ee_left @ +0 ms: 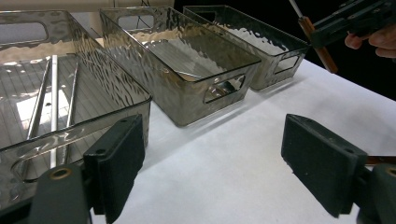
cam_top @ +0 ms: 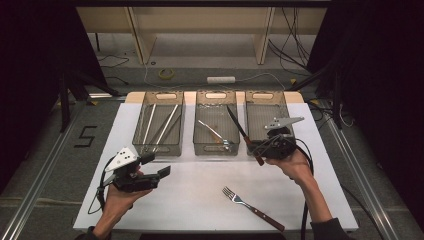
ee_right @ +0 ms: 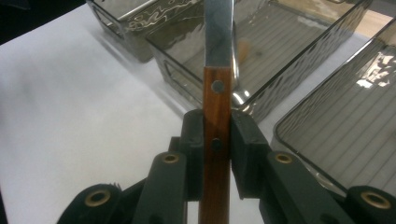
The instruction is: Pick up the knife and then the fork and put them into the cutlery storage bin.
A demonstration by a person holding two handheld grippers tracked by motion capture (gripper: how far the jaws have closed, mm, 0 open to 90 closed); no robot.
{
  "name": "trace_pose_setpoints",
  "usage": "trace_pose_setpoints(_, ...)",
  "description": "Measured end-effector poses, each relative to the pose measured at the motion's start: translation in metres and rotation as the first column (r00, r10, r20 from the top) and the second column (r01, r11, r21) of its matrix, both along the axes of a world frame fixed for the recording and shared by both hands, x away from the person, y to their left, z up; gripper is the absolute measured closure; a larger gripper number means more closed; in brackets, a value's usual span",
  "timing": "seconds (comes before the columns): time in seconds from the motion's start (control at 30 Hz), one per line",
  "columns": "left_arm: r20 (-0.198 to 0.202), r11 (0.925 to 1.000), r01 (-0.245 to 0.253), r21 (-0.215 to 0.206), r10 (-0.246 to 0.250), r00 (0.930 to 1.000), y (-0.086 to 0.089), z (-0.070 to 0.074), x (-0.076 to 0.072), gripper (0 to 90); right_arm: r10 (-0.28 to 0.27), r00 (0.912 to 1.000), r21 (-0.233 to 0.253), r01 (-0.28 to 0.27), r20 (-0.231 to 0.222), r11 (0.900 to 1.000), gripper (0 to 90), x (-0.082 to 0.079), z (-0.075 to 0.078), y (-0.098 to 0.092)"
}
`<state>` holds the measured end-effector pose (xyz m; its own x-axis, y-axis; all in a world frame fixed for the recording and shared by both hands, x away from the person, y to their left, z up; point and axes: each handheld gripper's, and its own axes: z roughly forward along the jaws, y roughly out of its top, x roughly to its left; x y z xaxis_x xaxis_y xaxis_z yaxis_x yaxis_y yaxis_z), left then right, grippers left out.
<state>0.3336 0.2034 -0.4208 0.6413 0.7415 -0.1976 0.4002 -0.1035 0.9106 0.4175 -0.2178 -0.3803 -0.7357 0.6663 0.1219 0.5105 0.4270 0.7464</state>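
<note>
My right gripper [cam_top: 261, 148] is shut on the wooden handle of a knife [cam_top: 239, 125]. The blade points up and left, over the gap between the middle bin [cam_top: 215, 145] and the right bin [cam_top: 265, 97]. In the right gripper view the handle [ee_right: 216, 116] stands upright, pinched between both pads, with the steel blade above it. My left gripper [cam_top: 156, 165] hovers open over the mat's front left with nothing between its fingers [ee_left: 116, 163]. A fork [cam_top: 252, 207] with a wooden handle lies on the white mat [cam_top: 200, 185] at the front right.
Three clear grey bins stand in a row at the back of the mat. The left bin [cam_top: 159, 147] holds long thin sticks [ee_left: 53, 102]. Some cutlery [cam_top: 215, 132] lies in the middle bin. Cables and a white power strip [cam_top: 221, 79] lie on the floor behind.
</note>
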Motion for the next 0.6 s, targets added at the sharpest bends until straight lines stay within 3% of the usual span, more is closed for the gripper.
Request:
trace_pose_setpoints(0.27, 0.000, 1.0000, 0.001, 0.001, -0.001, 1.0000, 0.000, 0.000, 0.000, 20.9, -0.023, 0.9997, 0.002, 0.023, 0.003, 1.000, 77.0, 0.010, 0.004, 0.002)
trace_pose_setpoints(0.6, 0.001, 1.0000, 0.001, 0.001, -0.001, 1.0000, 0.000, 0.000, 0.000, 20.9, -0.090, 0.9960, -0.004, 0.090, 0.005, 0.996, 77.0, 0.028, 0.009, -0.002)
